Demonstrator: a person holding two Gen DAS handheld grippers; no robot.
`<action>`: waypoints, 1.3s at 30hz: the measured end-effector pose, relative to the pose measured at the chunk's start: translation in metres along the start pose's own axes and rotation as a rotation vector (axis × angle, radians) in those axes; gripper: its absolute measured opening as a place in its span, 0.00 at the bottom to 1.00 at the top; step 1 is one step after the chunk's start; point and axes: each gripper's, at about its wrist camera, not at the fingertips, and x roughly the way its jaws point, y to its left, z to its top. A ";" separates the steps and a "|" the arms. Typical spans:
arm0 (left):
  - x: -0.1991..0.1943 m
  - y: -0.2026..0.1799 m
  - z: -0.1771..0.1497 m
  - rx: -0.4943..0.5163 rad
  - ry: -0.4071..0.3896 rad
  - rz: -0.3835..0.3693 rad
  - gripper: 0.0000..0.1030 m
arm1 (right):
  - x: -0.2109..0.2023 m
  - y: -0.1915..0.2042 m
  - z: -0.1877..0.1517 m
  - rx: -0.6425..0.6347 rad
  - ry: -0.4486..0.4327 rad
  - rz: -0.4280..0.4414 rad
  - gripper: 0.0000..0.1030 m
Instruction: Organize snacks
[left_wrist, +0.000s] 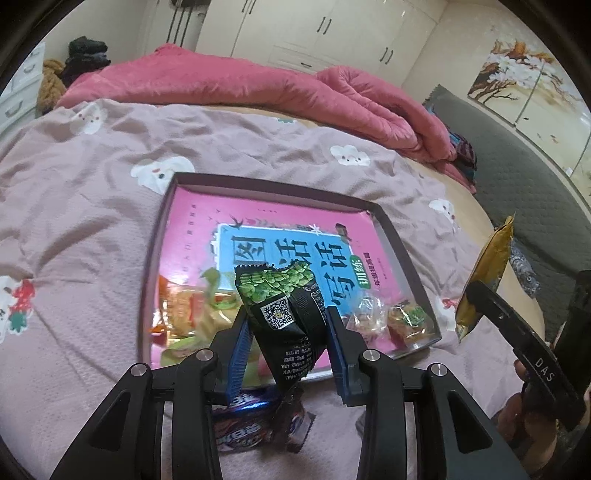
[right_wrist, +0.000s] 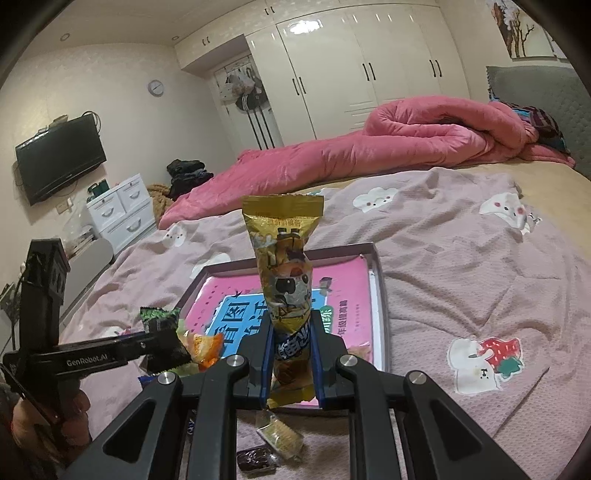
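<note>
Nearest the left wrist camera: left gripper, blue pads pressed on a black-and-green snack packet (QR code facing up), held tilted over the near edge of the tray. Below it, on the pink bedspread — a dark purple wrapper, just outside the tray. Inside the tray, a pink book cover as the floor, with small orange and green candies along the near side. Right gripper, jaws narrow and clamped on a tall gold snack packet, upright above the tray's front rim. Under that — a pale cracker pack and a dark bar on the bedspread. Rumpled pink quilt well behind.
</note>
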 end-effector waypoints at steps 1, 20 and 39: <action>0.003 -0.001 0.000 0.004 0.004 0.000 0.38 | 0.000 -0.002 0.000 0.004 -0.002 -0.002 0.17; 0.039 -0.013 -0.007 0.093 0.076 -0.040 0.38 | 0.032 -0.012 -0.008 0.073 0.066 0.029 0.17; 0.051 -0.011 -0.007 0.097 0.098 -0.040 0.38 | 0.058 -0.010 -0.020 0.089 0.145 0.055 0.17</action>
